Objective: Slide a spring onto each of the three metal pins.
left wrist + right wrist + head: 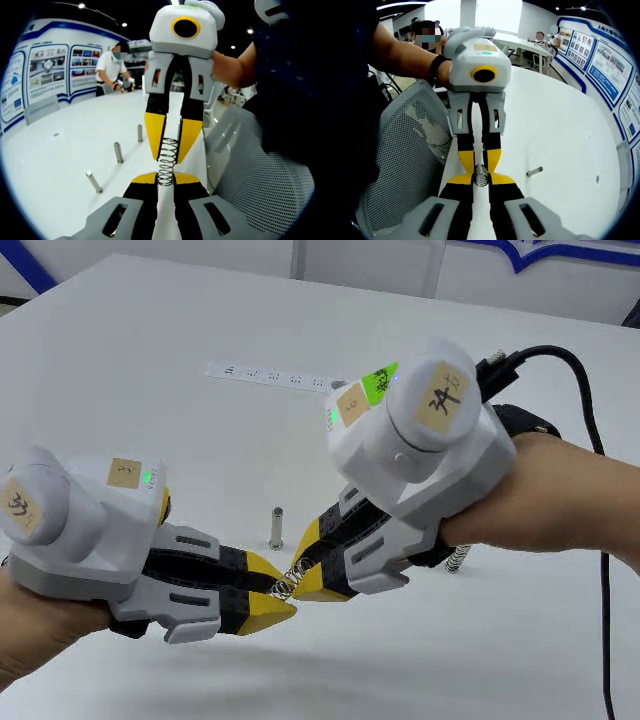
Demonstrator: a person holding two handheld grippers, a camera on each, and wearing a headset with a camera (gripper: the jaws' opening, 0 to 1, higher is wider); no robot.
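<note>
While left gripper [165, 180] and right gripper [480, 179] clamp jaws on one spring [167, 157], middle pin [118, 152] appears sprung. Near pin [93, 181], far pin [140, 133]: bare.

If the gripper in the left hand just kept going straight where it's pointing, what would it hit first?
The spring it grips bridges the gap ahead. Pushing on, the left gripper would most likely meet the right gripper tip to tip, since the two point straight at each other.

Loose spring [456, 560] on table [150, 360] mostly hidden behind right gripper [303, 586].
</note>
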